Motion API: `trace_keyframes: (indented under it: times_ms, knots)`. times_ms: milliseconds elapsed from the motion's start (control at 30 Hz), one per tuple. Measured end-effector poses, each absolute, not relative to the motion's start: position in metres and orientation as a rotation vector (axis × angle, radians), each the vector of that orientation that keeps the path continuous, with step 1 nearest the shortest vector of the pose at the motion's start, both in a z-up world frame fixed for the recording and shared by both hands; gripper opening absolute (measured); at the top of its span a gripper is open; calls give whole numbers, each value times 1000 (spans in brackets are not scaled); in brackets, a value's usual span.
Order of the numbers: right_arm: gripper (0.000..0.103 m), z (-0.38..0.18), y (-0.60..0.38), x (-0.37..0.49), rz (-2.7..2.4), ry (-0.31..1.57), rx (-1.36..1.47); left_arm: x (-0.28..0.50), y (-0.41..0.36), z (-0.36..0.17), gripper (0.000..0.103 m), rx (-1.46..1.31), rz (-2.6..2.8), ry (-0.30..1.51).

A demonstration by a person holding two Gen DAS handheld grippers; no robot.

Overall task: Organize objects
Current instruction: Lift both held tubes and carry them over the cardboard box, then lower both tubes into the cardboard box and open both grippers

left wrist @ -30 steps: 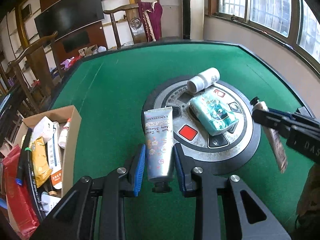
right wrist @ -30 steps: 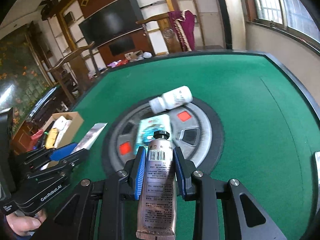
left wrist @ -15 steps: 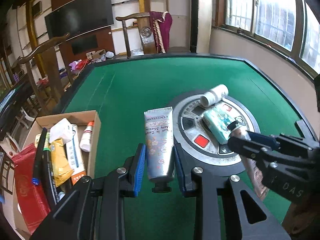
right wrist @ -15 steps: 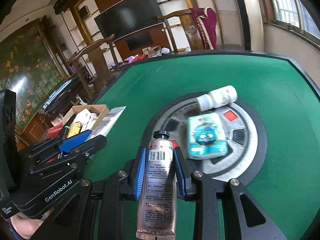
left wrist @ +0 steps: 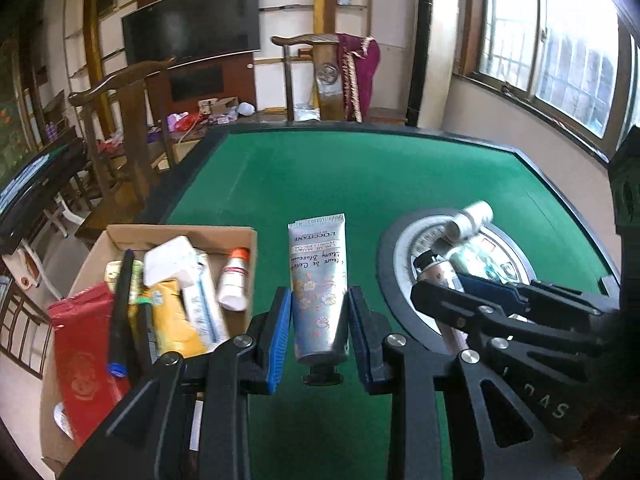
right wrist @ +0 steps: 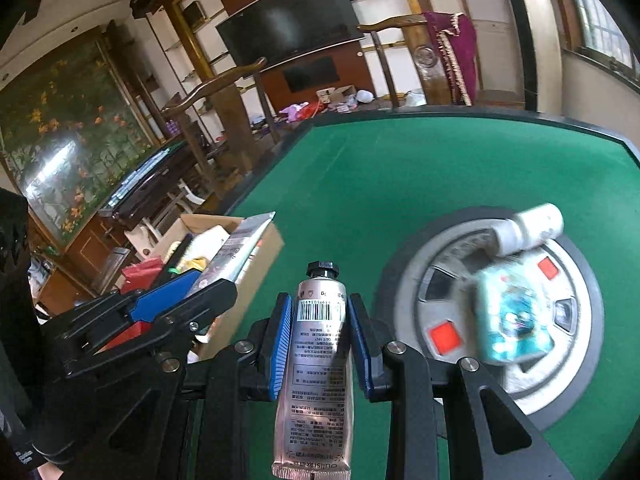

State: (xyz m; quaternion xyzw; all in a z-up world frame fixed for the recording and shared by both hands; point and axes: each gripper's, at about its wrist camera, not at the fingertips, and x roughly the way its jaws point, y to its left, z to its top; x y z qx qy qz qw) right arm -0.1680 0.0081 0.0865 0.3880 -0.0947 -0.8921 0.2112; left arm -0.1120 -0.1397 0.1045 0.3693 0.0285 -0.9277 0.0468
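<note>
My left gripper is shut on a floral hand-cream tube, cap toward the camera, hanging over the green felt just right of an open cardboard box. In the right wrist view, my right gripper is shut on a silver tube with a barcode and a black cap pointing away. Each gripper shows in the other's view: the right gripper beside the left one, the left gripper with its tube in front of the box.
The box holds several items, among them a red packet and a small white bottle. On the round grey disc in the green table lie a white bottle and a teal tissue pack. Wooden chairs stand beyond the table's left edge.
Both grippers have moved left with their tubes, from above the disc toward the cardboard box. The box now sits closer to the middle of both views; the disc has slid right.
</note>
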Motion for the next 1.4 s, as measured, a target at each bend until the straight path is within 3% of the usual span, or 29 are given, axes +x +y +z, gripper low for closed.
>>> trace_keyframes:
  times_ms: [567,1067,1333,1400]
  knots:
    - [31,76,-94,-207,-2330,-217,1129,-104,-260,102,28,1089,-2626,358]
    - [33,49,-149,-242,-2299,-182,1200,-98,-311,83,28,1142,-2509,490]
    - [56,58,-138,-232,-2335,-138,1161,-96,-320,83,34,1120,-2482,555]
    - [57,67,-130,-225,-2351,-147,1123,-94,-320,87,35,1092,-2491,547]
